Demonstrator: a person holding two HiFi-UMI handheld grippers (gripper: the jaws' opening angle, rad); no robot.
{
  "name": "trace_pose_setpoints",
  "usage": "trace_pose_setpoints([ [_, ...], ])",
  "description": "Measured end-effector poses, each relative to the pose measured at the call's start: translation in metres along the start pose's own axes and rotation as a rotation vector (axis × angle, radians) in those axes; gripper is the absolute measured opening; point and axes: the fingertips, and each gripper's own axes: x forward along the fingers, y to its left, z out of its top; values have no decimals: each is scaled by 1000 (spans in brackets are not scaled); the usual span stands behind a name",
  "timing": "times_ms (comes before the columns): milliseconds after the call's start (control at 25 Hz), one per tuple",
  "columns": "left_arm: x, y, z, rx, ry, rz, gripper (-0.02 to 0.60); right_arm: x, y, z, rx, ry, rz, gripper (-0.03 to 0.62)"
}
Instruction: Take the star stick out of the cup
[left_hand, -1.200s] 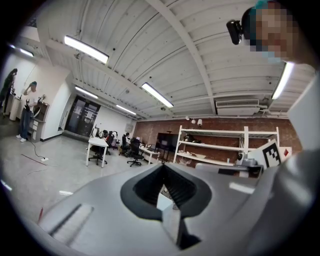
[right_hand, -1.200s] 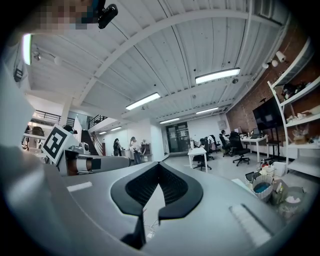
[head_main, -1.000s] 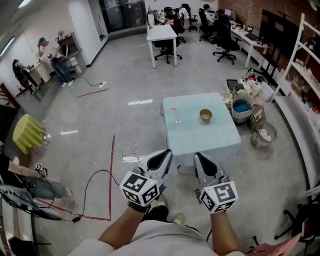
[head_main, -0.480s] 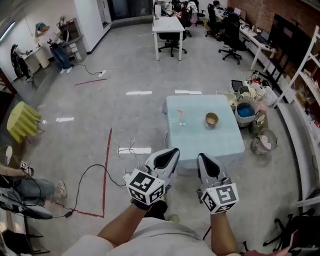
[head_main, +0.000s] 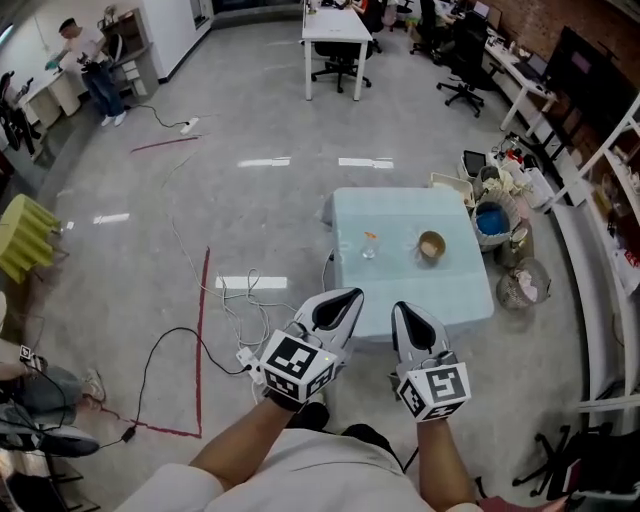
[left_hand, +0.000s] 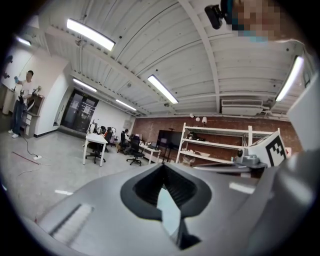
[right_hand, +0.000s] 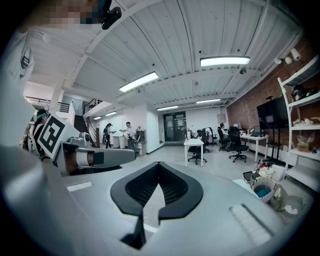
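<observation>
A small clear cup (head_main: 369, 248) stands on the light blue table (head_main: 400, 290), with a thin star stick (head_main: 370, 238) with an orange top rising out of it. Both grippers hover well short of the table's near edge, held close to the body. In the head view my left gripper (head_main: 348, 297) is shut and holds nothing, and my right gripper (head_main: 401, 309) beside it is likewise shut and holds nothing. The left gripper view shows my left gripper (left_hand: 162, 167) with its jaws together, pointing towards the room. The right gripper view shows the same of my right gripper (right_hand: 158, 165).
A tan bowl (head_main: 432, 245) sits on the table to the right of the cup. Baskets and clutter (head_main: 490, 215) crowd the floor right of the table. Cables (head_main: 235, 300) and a red tape line (head_main: 201, 320) lie on the floor at left. Desks and chairs (head_main: 332, 45) stand far behind.
The table has drawn slightly closer and shifted right in the head view as the person walks towards it. Both grippers stay shut and keep their pose.
</observation>
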Motion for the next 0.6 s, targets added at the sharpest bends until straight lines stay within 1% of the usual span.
trace_pose_setpoints([
  [160,17,23,-14,-40,26,-13,6,27,-8,-17,-19,65,-26,12],
  [280,27,38,-24,-60,33,-21,6,45,-17,-30,-42,95,-39,12],
  [600,59,75,-46,-100,71,9,6,91,-45,-60,-83,160,-9,12],
])
